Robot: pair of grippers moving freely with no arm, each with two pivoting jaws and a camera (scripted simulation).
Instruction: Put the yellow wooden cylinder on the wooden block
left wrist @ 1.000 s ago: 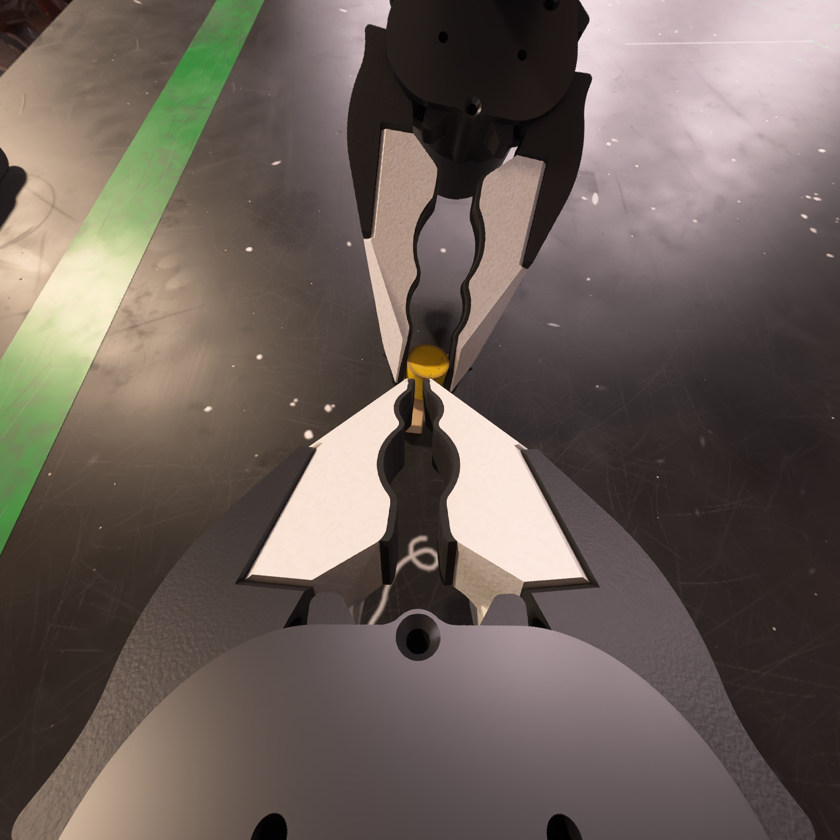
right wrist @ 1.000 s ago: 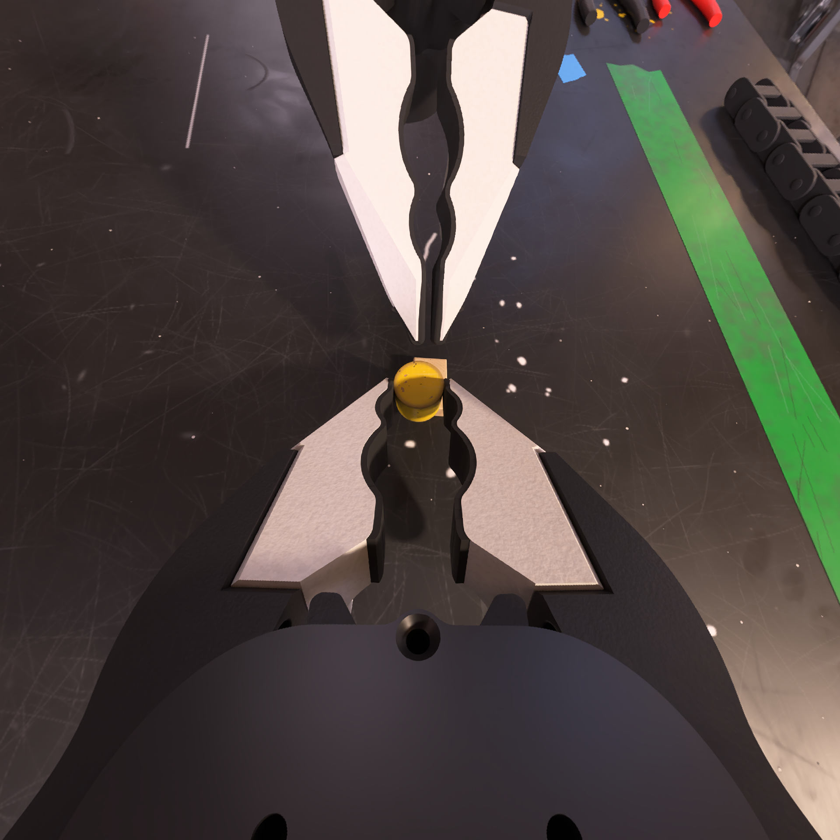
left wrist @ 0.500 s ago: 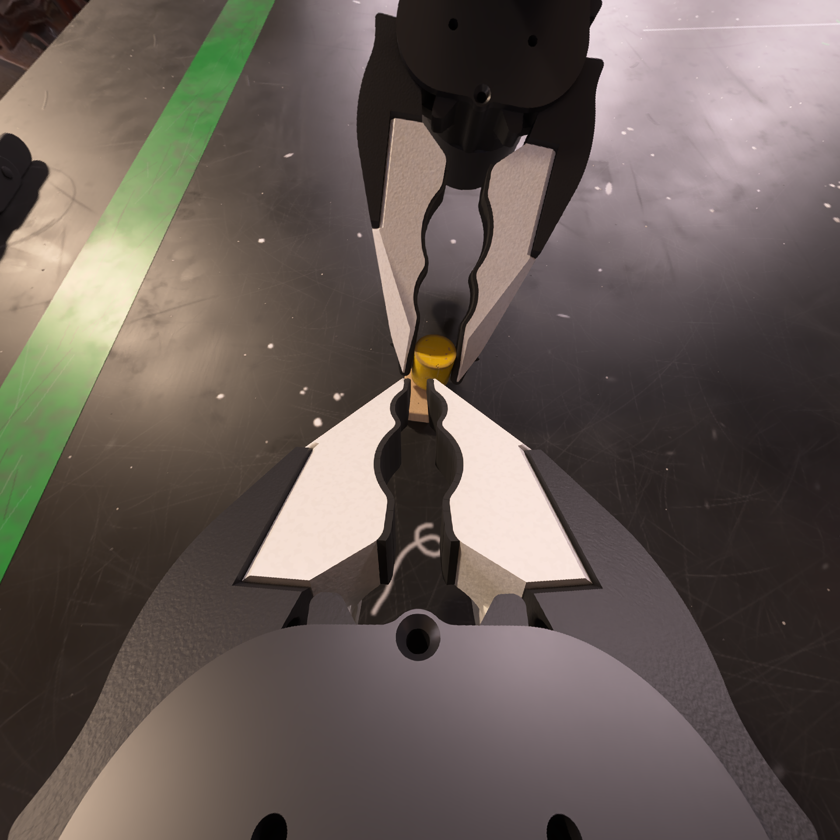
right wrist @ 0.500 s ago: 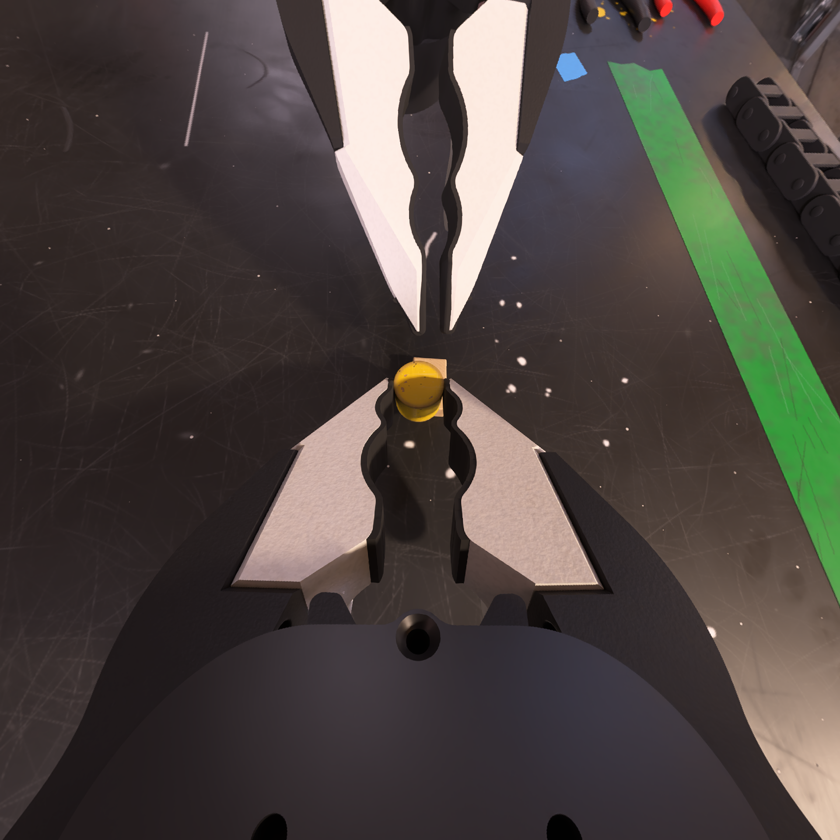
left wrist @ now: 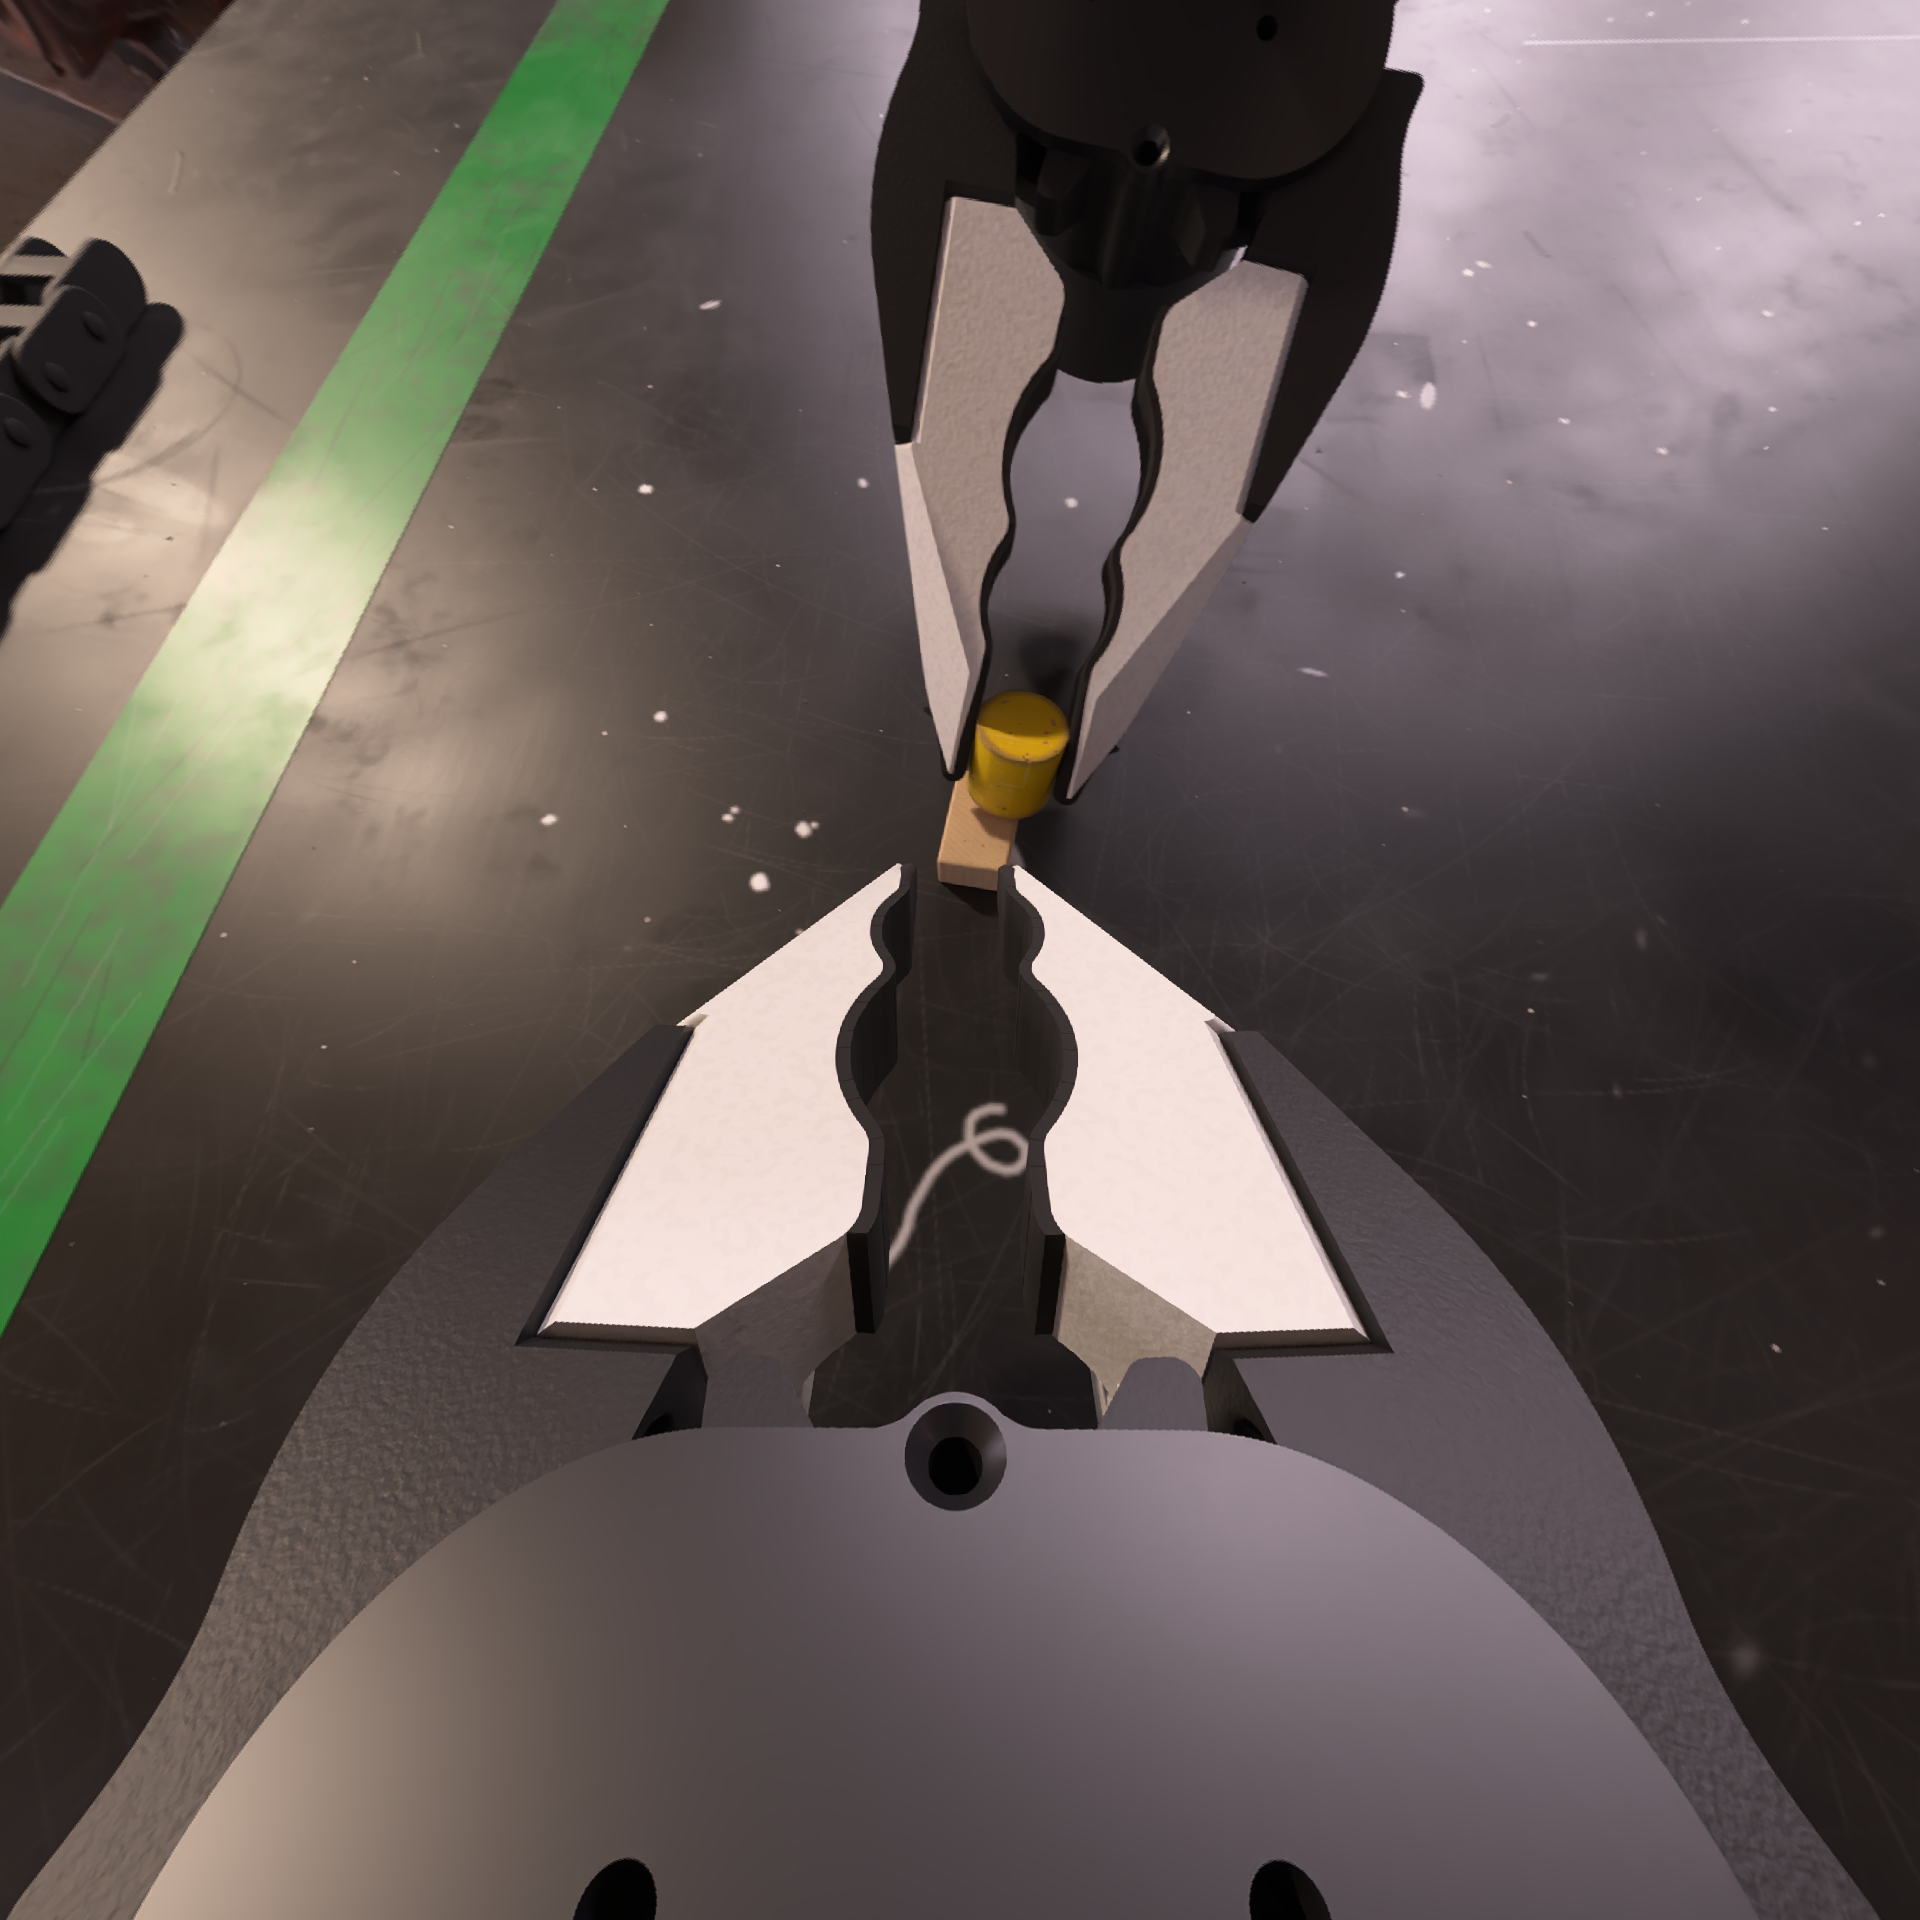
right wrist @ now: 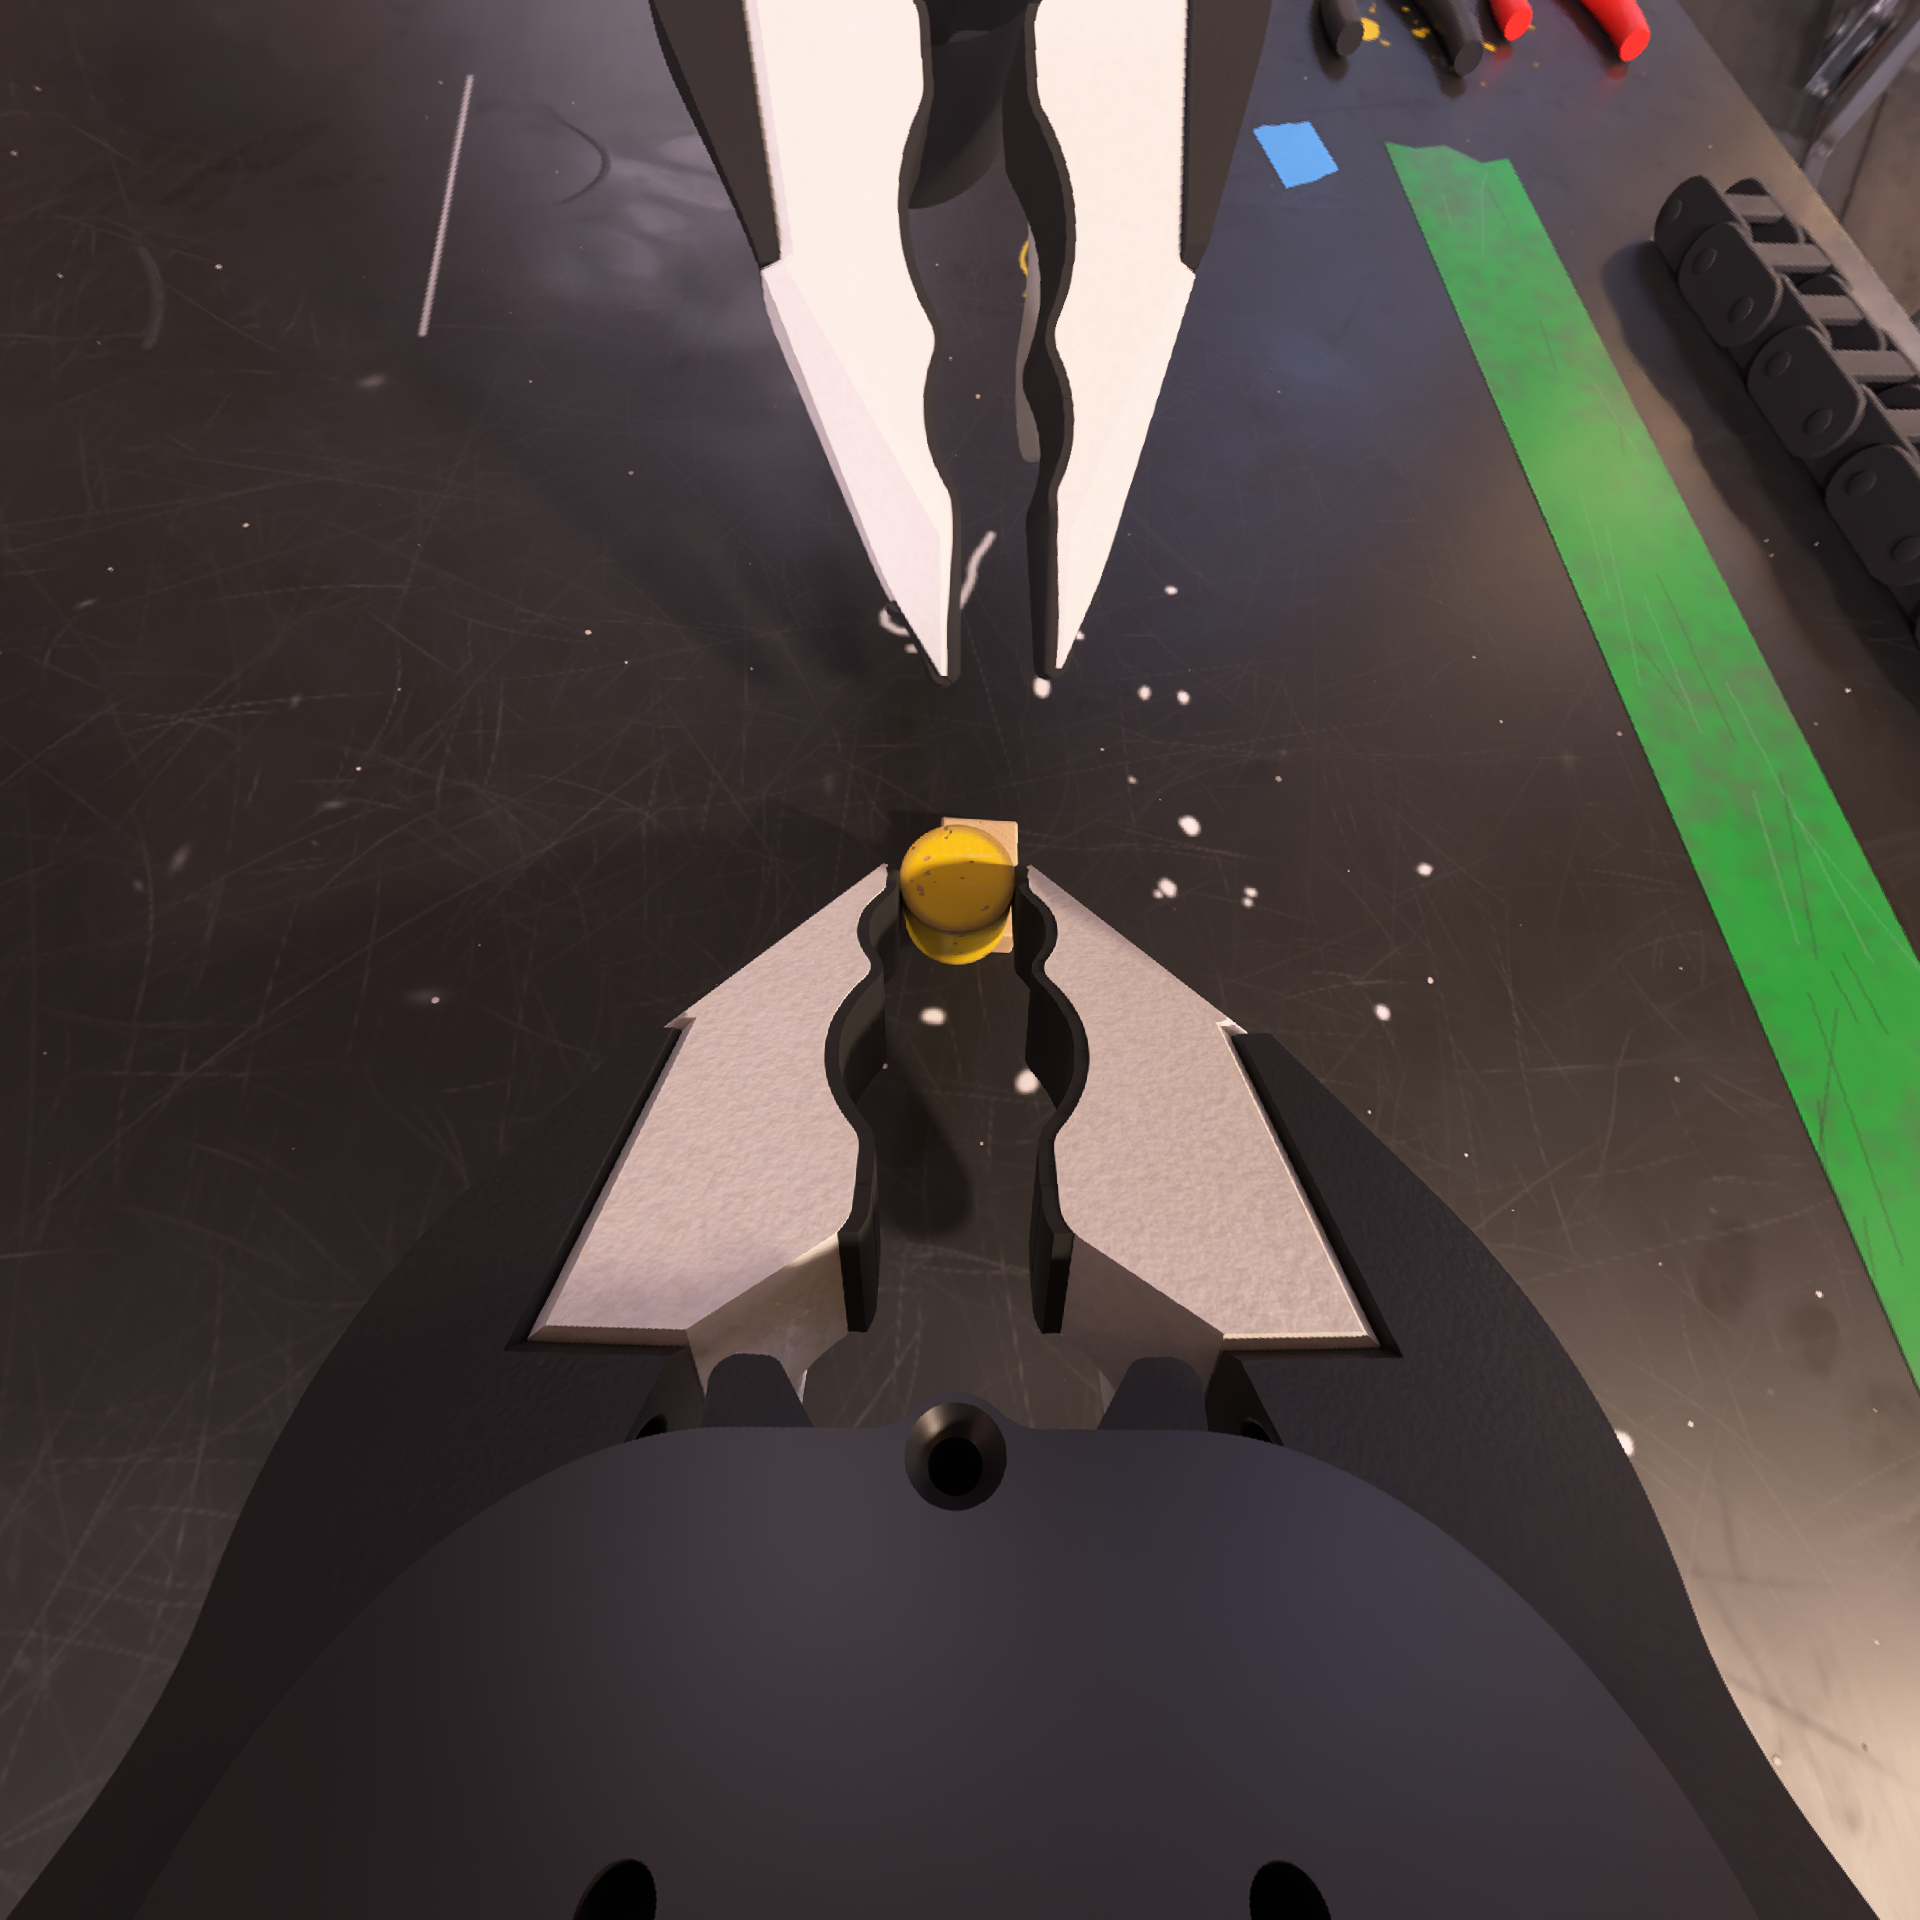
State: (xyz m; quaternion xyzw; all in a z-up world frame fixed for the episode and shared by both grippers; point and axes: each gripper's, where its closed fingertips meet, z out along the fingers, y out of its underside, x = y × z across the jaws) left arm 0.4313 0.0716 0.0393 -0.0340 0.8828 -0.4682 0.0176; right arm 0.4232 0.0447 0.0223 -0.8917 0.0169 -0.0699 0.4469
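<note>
The yellow wooden cylinder (left wrist: 1018, 753) is being held clamped between the fingertips of the right gripper (right wrist: 956, 909), upright on the wooden block (left wrist: 974, 847), in the middle of the dark desk (left wrist: 1558, 831), well away from the edge marked by the green tape stripe (left wrist: 312, 582). The left gripper (left wrist: 958, 883) is being kept with its fingers slightly apart and empty, just short of the block. For a clean placement, the cylinder is best being seated flat and centred before the right fingers are opened slowly and evenly, without sideways drag.
</note>
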